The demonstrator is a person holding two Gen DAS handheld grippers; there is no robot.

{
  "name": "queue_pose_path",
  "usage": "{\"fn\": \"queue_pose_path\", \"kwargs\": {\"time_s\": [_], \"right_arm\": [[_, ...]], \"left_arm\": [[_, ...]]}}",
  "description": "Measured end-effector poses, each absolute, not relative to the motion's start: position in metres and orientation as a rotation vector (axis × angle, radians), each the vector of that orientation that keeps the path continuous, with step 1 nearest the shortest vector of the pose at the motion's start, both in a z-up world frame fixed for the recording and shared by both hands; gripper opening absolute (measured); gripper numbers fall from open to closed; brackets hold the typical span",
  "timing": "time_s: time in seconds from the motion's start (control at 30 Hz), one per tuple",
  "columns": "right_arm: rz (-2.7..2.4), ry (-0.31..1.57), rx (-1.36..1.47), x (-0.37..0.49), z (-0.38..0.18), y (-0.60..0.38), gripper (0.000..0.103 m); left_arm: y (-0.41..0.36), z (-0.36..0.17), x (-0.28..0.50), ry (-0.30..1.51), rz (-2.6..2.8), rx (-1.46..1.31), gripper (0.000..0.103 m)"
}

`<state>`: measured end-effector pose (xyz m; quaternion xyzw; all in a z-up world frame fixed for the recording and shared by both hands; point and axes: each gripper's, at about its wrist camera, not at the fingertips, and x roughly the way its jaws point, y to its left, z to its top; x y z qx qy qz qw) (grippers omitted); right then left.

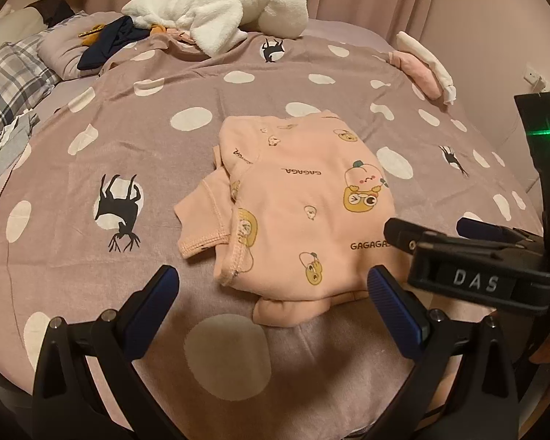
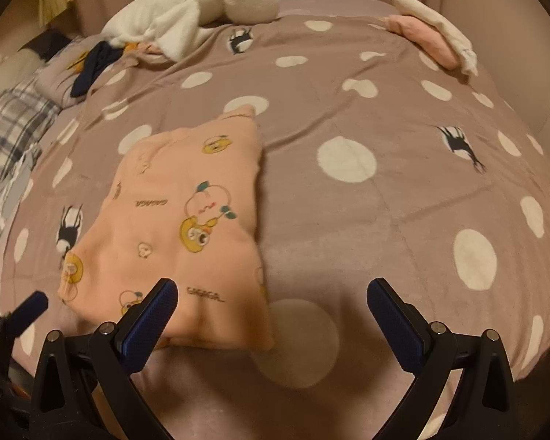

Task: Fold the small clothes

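A small pink garment (image 1: 304, 205) printed with cartoon animals lies folded on the spotted bedspread (image 1: 91, 168), one sleeve sticking out at its left. My left gripper (image 1: 271, 286) hangs open just before its near edge, nothing between the fingers. In the right wrist view the same pink garment (image 2: 172, 227) sits left of centre. My right gripper (image 2: 271, 297) is open wide over the garment's near right corner, with its left finger (image 2: 154, 311) above the cloth and nothing gripped. The right gripper (image 1: 458, 234) also shows at the right edge of the left wrist view.
A white plush toy (image 1: 216, 11) and dark clothes (image 1: 106, 42) lie at the far side of the bed. Folded pink and white clothes (image 1: 427, 66) are stacked at the far right. A plaid pillow (image 1: 7, 80) sits far left.
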<state>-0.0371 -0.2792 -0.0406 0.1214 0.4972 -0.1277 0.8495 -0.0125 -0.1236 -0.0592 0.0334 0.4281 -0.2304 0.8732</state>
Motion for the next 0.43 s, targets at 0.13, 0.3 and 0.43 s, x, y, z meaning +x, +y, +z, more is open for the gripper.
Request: {"fn": "queue_pose_path", "kwargs": {"time_s": [0.13, 0.3, 0.43], "right_arm": [[-0.26, 1.061, 0.242, -0.0331, -0.0449, -0.2755, 0.102], [-0.273, 1.068, 0.249, -0.0309, -0.047, -0.2772, 0.102], [-0.276, 1.073, 0.245, -0.0307, -0.0479, -0.2769, 0.102]], "left_arm": [[-0.1254, -0.0617, -0.0106, 0.905, -0.474, 0.078, 0.103], [-0.125, -0.0613, -0.0108, 0.897, -0.476, 0.075, 0.103], [-0.1262, -0.0632, -0.0098, 0.904, -0.471, 0.082, 0.103]]}}
